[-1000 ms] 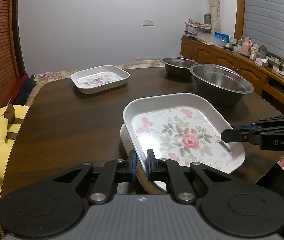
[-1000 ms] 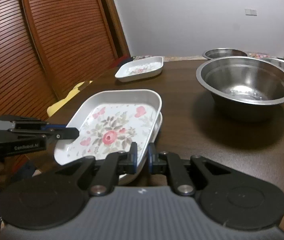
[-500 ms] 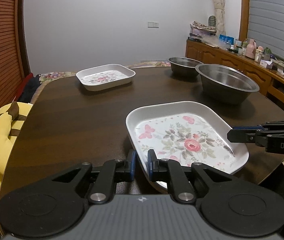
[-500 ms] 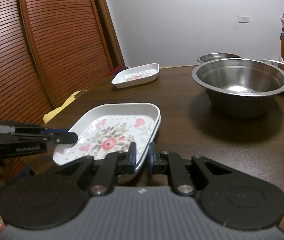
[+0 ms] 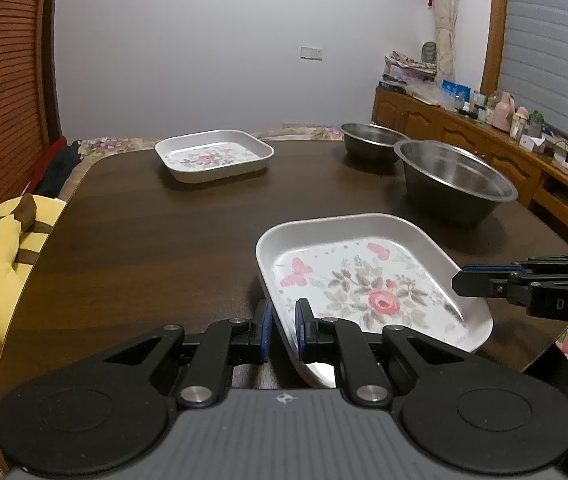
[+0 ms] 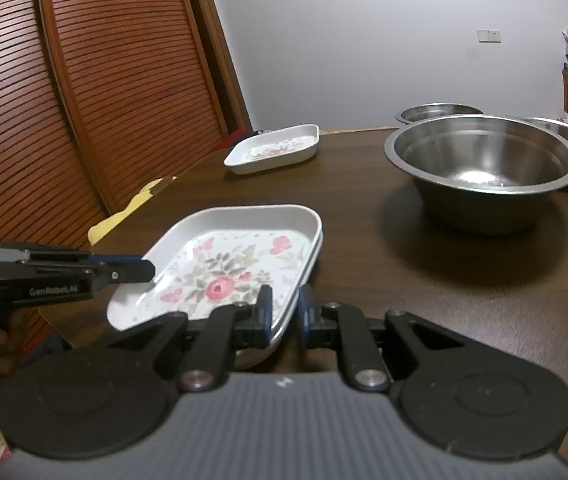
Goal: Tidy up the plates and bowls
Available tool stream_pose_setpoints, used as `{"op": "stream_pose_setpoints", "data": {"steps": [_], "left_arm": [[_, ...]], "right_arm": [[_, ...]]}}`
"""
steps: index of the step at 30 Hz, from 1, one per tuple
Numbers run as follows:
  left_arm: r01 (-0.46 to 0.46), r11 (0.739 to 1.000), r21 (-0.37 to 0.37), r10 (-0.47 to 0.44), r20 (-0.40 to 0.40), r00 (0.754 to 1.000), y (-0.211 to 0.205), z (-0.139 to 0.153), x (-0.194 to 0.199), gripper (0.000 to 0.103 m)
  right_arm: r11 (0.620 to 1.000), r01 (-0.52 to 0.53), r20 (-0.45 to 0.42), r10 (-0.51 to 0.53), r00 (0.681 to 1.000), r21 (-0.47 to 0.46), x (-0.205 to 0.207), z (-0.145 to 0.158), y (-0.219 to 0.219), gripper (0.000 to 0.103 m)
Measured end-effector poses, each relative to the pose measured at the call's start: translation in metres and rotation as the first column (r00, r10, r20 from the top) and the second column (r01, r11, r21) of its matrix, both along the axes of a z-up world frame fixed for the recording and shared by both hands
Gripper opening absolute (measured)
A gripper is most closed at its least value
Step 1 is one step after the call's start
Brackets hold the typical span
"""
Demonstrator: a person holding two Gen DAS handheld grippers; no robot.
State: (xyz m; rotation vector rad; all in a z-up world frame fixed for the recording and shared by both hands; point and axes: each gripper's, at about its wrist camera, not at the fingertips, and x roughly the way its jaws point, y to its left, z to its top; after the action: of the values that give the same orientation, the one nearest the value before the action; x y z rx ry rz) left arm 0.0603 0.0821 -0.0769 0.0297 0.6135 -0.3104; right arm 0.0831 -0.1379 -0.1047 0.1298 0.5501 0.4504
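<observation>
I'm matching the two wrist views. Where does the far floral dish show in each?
Left wrist: far floral dish, upper middle, left of centre.
Right wrist: far floral dish, upper middle, before the slatted door.
Shared landmark: large steel bowl.
</observation>
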Motion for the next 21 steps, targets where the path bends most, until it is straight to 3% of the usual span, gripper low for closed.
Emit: {"op": "stream_pose_setpoints", "data": {"steps": [12, 21], "left_arm": [[-0.008, 1.0, 0.009, 0.007, 0.05, 0.999, 0.002, 0.024, 0.011, 0.013], [-0.025, 0.999, 0.048, 0.021, 0.087, 0.996, 0.001, 0.047, 0.047, 0.016]], "right_arm": [[1.0, -0.006, 0.053, 0.007, 0.999, -0.01, 0.008, 0.03, -0.008, 0.016], [0.997, -0.058, 0.075, 0.061, 0.995, -0.05, 0.047, 0.071, 0.005, 0.016]]}}
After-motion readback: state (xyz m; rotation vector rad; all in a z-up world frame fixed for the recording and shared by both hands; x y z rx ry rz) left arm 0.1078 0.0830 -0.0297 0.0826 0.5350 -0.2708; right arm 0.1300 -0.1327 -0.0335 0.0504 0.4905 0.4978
